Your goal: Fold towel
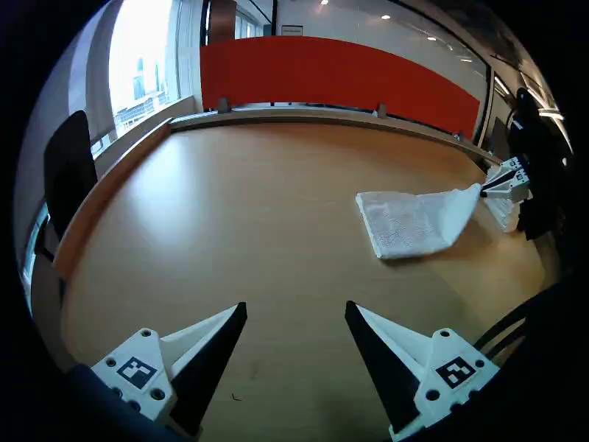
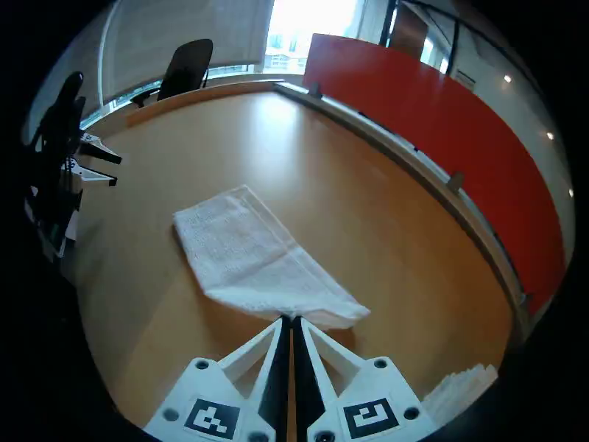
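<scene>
A white towel [image 1: 412, 221] lies folded on the wooden table [image 1: 258, 221], right of centre in the left gripper view. Its right corner is lifted off the table and pinched by my right gripper [image 1: 486, 193]. In the right gripper view the towel [image 2: 243, 258] stretches away from my right gripper [image 2: 288, 322], whose fingers are pressed together on the near edge. My left gripper [image 1: 294, 306] hovers over bare table well short of the towel, fingers wide apart and holding nothing. From the right gripper view, the left gripper [image 2: 118, 169] is at far left, open.
A red partition [image 1: 331, 74] runs along the table's far edge. A black chair [image 2: 184, 66] stands by the windows. More white cloth [image 2: 460, 390] lies beside the right gripper near the table edge. A person's dark sleeve [image 1: 541, 169] holds the right gripper.
</scene>
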